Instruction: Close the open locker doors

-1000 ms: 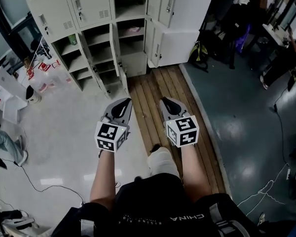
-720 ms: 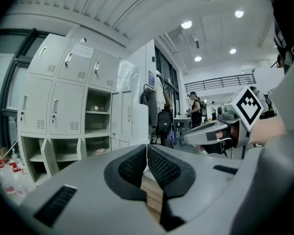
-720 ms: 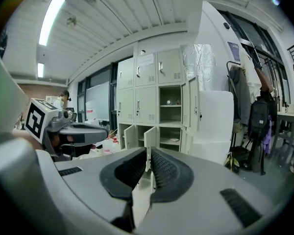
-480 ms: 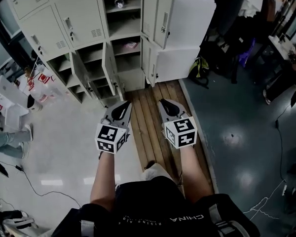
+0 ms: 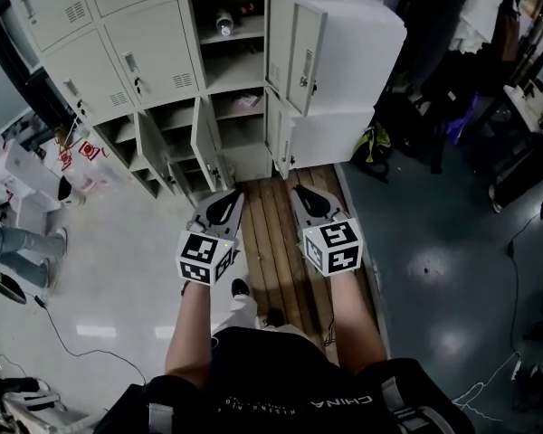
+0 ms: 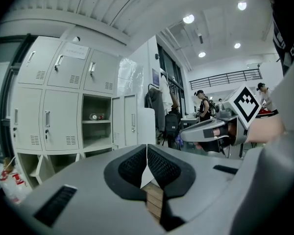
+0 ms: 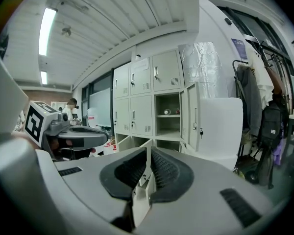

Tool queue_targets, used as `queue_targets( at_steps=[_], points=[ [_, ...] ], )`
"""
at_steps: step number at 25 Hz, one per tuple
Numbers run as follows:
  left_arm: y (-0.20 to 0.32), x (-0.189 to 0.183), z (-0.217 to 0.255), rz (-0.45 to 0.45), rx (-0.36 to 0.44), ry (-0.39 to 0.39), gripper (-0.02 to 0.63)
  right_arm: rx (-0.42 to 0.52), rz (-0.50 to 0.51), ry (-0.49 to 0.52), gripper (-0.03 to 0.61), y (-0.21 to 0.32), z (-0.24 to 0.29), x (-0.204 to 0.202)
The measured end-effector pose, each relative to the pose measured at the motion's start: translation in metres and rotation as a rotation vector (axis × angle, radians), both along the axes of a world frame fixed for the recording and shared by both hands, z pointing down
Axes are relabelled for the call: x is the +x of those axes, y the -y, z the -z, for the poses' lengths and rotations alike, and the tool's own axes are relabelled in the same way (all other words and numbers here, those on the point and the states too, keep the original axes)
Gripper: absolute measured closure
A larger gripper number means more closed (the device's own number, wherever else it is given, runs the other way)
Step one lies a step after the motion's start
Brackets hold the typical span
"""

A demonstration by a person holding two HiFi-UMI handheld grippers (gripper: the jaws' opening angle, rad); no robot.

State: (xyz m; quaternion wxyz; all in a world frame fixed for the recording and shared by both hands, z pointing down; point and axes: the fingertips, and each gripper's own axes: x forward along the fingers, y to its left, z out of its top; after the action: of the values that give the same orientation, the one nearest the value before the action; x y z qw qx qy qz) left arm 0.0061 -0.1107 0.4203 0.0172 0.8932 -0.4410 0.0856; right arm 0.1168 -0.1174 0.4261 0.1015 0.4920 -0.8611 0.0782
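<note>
Lockers [image 5: 154, 70] have drawn nearer; shirt [image 5: 281, 380] apparently reads "CHINA".

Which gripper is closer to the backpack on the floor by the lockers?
Right. The right gripper hangs over the wooden boards, with the backpack ahead to its right. The left gripper is on its other side, farther from the backpack.

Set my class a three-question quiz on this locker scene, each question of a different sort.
1. True or false: the left gripper and right gripper are both shut, holding nothing.
2. The grippers hang over: A) carpet B) wooden planks C) grass.
3. Fill in: the bottle lies in an ____ compartment.
Key: 1 true; 2 B; 3 open.
</note>
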Motion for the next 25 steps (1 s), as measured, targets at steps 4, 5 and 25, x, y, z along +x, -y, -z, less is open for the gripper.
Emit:
queue_targets(
  at_steps=[4,5,25],
  points=[
    [0.027,-0.001,-0.002,-0.001,0.005,0.000,0.592,0.000,0.003,-0.003,0.528,0.025,-0.003,-0.003],
    [0.036,-0.002,-0.002,0.000,0.009,-0.004,0.592,0.002,0.004,-0.005,0.528,0.033,-0.003,-0.004],
    [0.243,-0.021,0.025,-0.036,0.054,-0.033,0.592,0.037,-0.017,-0.042,0.528,0.229,0.024,-0.022]
  ],
)
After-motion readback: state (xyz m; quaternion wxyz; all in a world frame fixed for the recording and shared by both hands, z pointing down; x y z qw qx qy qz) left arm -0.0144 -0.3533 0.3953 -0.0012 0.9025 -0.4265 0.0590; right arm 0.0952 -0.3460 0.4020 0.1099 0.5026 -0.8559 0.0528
